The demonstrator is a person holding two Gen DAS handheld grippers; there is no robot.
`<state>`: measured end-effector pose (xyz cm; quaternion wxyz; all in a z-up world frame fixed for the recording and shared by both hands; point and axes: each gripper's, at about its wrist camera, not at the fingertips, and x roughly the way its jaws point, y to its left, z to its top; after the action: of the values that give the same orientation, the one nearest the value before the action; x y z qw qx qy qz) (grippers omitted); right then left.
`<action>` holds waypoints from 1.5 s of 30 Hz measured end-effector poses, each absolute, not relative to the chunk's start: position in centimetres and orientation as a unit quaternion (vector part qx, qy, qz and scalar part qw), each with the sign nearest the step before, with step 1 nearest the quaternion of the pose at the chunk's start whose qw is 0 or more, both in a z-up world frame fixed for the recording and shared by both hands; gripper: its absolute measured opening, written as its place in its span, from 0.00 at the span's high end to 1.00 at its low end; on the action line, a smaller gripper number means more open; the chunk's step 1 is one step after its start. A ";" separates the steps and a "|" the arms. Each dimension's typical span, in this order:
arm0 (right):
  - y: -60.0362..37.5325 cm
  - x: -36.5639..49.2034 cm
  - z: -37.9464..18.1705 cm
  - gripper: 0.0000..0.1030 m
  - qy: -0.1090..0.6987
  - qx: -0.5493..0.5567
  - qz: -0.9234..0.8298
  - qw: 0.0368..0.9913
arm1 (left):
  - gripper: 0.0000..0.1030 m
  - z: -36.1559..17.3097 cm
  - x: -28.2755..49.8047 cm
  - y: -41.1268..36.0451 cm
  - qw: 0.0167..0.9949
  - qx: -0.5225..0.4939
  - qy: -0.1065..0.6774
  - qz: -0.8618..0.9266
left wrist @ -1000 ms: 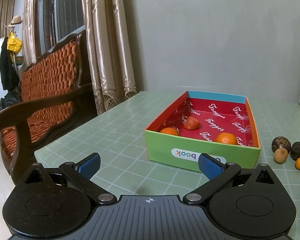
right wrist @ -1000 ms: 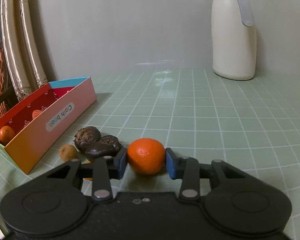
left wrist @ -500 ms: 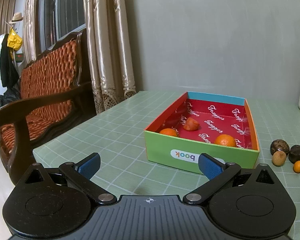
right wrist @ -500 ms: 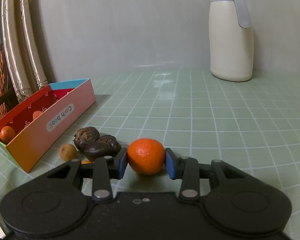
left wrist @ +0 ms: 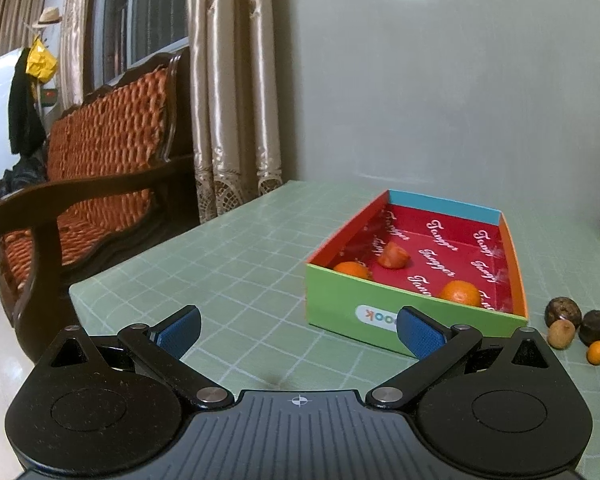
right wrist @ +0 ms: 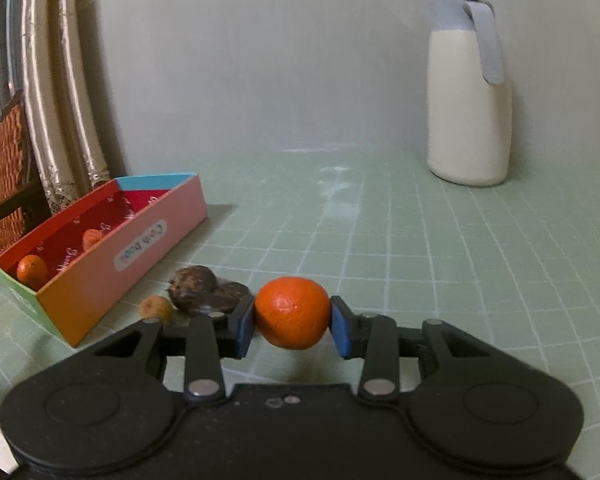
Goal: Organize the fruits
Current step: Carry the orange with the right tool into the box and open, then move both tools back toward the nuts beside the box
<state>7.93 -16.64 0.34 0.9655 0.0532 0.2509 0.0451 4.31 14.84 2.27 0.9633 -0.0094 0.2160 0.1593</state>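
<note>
- The box [left wrist: 414, 312] had "Tanger" printed in white across its red lining, and its green end label read only "ook" past my finger.
- My right gripper [right wrist: 292, 325] gripped the orange [right wrist: 292, 312]; since half a second before it had risen clear of the table [right wrist: 420, 240].
- My left gripper [left wrist: 298, 330] stayed wide apart, holding nothing, just before the box.

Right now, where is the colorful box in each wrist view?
Left wrist: box right of center, green end facing the camera.
Right wrist: box at left, pink side facing, beyond the held orange.
Shared landmark: the dark fruits beside it.
</note>
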 end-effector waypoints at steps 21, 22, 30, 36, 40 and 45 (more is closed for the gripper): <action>-6.2 9.2 5.2 0.64 0.214 0.020 0.166 0.962 | 0.00 1.7 3.0 21.2 0.948 -0.075 0.214 0.222; -5.5 9.4 5.3 0.64 0.214 0.018 0.173 0.961 | 0.00 1.7 2.9 21.5 0.947 -0.078 0.215 0.225; -0.3 10.3 4.9 0.64 0.229 -0.006 0.218 0.949 | 0.00 1.3 2.9 22.8 0.944 -0.092 0.220 0.229; 1.2 10.7 4.2 0.63 0.242 -0.012 0.219 0.945 | 0.00 1.3 3.0 22.4 0.947 -0.086 0.218 0.222; 1.7 10.6 4.0 0.49 0.246 -0.022 0.225 0.942 | 0.00 1.3 3.0 22.0 0.948 -0.081 0.217 0.218; 0.2 9.4 5.0 0.47 0.212 -0.004 0.221 0.952 | 0.00 1.4 3.1 21.0 0.952 -0.068 0.212 0.211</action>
<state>9.35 0.24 5.05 0.9518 -0.0043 0.2125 0.2212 3.12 20.97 1.41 0.9518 -0.0683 0.2123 0.2108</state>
